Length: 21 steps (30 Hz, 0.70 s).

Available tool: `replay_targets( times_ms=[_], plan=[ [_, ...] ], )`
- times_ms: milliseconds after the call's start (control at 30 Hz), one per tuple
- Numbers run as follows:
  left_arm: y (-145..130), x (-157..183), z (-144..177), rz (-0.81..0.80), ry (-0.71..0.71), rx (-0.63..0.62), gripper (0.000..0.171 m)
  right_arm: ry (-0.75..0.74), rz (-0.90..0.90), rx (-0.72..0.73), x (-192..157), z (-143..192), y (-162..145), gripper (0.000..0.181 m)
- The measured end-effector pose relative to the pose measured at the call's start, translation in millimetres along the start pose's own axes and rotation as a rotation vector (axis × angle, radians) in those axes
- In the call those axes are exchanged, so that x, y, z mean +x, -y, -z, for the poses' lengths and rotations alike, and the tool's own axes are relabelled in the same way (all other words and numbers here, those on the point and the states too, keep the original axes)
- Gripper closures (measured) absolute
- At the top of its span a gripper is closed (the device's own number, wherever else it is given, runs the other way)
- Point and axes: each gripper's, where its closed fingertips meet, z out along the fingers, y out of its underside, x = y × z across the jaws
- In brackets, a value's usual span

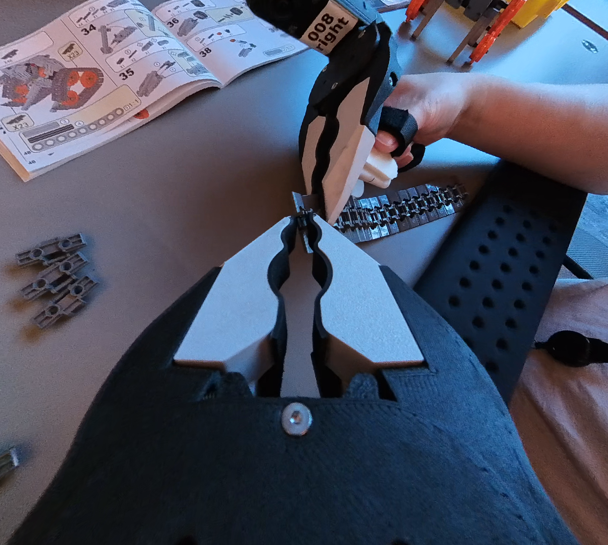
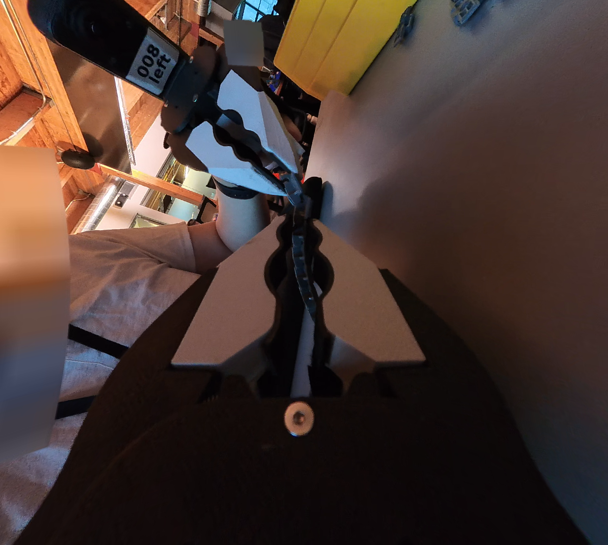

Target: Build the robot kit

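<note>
L gripper (image 1: 302,222), black w/ grey pads, has its jaws closed on the end link of a black plastic track chain (image 1: 399,212) lying on the grey-brown worktop (image 1: 204,200). R gripper (image 1: 324,205), held by a hand (image 1: 424,114), pinches the same chain just beside. Open instruction booklet (image 1: 108,68) behind; grey perforated connector pieces (image 1: 56,279) at left.

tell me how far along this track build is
Done: a long run of the black track chain lies linked on the table. In hand: the left gripper pinches one link at the chain's end; the right gripper is shut on the chain beside it. Left: the chain lies open, not looped, and the grey connectors sit unused.
</note>
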Motion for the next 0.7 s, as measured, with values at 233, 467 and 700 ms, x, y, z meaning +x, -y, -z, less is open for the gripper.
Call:
replay_targets(
  times_ms=[233, 467, 700],
  plan=[
    [-0.4, 2.7, -0.5, 0.000, 0.007, 0.001, 0.167, -0.027, 0.047, 0.004, 0.8, -0.3, -0.4, 0.175],
    [-0.6, 1.8, -1.0, -0.057, 0.051, -0.023, 0.165, -0.043, 0.084, 0.018, 0.3, 0.6, 0.0, 0.175],
    [-0.7, -0.4, 1.3, -0.050, 0.058, -0.026, 0.165, -0.009, 0.100, 0.016, -5.1, 0.6, 0.2, 0.175]
  ],
)
